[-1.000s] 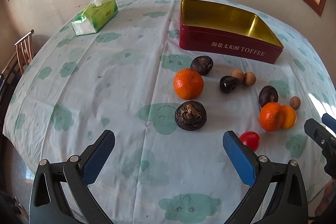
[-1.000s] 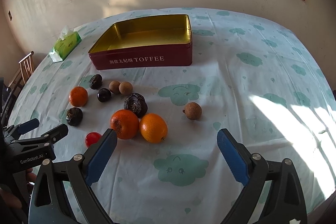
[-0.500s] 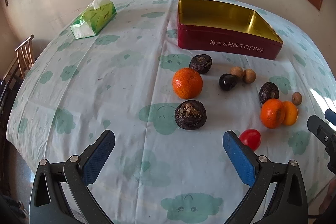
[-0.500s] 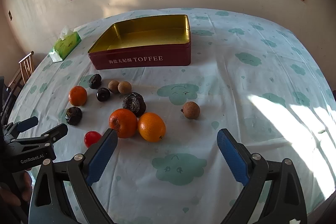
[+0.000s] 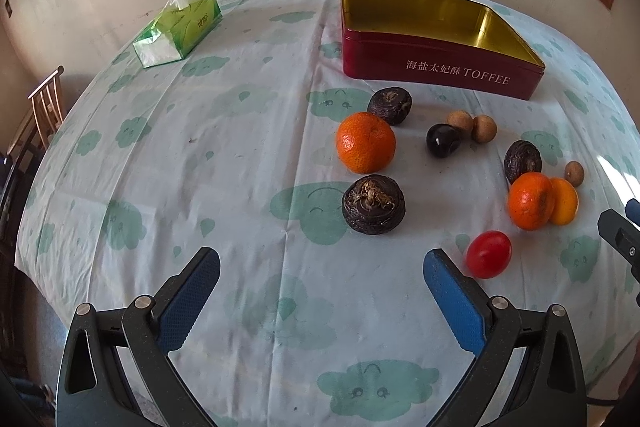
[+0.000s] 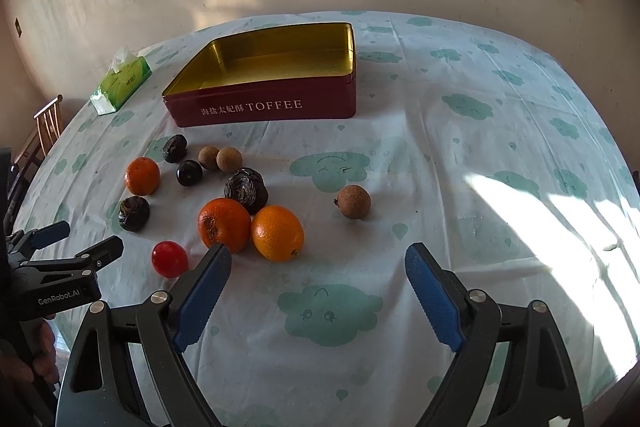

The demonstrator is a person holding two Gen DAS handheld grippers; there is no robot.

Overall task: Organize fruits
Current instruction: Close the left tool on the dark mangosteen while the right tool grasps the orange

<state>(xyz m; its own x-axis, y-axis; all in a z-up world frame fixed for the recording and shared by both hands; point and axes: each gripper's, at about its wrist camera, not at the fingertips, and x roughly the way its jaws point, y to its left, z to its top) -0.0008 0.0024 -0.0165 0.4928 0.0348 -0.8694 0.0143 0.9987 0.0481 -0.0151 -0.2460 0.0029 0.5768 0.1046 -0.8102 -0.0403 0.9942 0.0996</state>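
With their ribbed blue pads set wide and nothing between them, the left gripper (image 5: 322,269) and right gripper (image 6: 318,261) hang over the cloud-printed tablecloth (image 5: 200,155); the right's jaws have just been narrowing slightly. Just beyond the right's left pad lie a dimpled mandarin (image 6: 224,225) and a smooth orange (image 6: 277,233), touching. A glossy cherry tomato (image 6: 169,259) sits near them. Rough dark water chestnuts (image 5: 373,204), a third mandarin (image 5: 365,142) and matte brown longans (image 6: 352,201) lie scattered. Farther back stands the rectangular red toffee tin (image 6: 272,107), gold-lined, holding no fruit.
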